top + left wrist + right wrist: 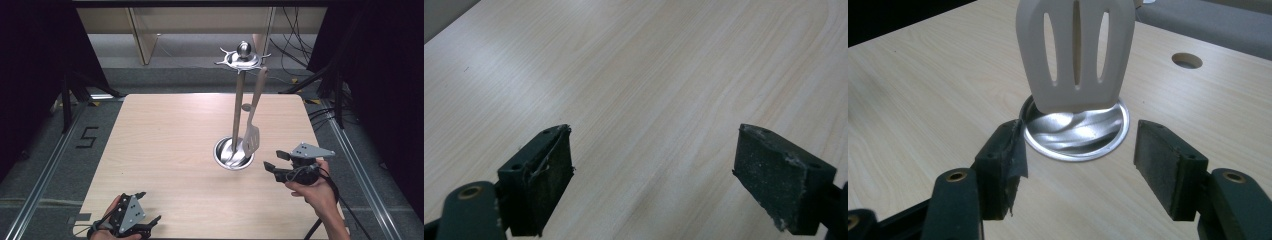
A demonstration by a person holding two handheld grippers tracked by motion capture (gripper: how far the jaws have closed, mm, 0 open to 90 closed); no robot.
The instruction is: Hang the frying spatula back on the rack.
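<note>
A metal utensil stand [238, 100] rises from a round steel base [233, 154] near the middle right of the wooden table [165, 145]. A pale slotted spatula [251, 136] hangs from a hook on the stand's top ring [242, 59], blade down over the base. My right gripper [274, 161] is open just right of the base. In the right gripper view the spatula blade [1075, 50] hangs beyond the gripper [1078, 160], above the base [1075, 131]. My left gripper [149, 209] is open at the table's near left edge, over bare wood [649, 100].
A round cable hole [1187, 60] is cut in the table beyond the base. Black curtains and stand legs flank the table. Cables lie on the floor at the back right. A "5" mark [86, 137] is on the floor left of the table.
</note>
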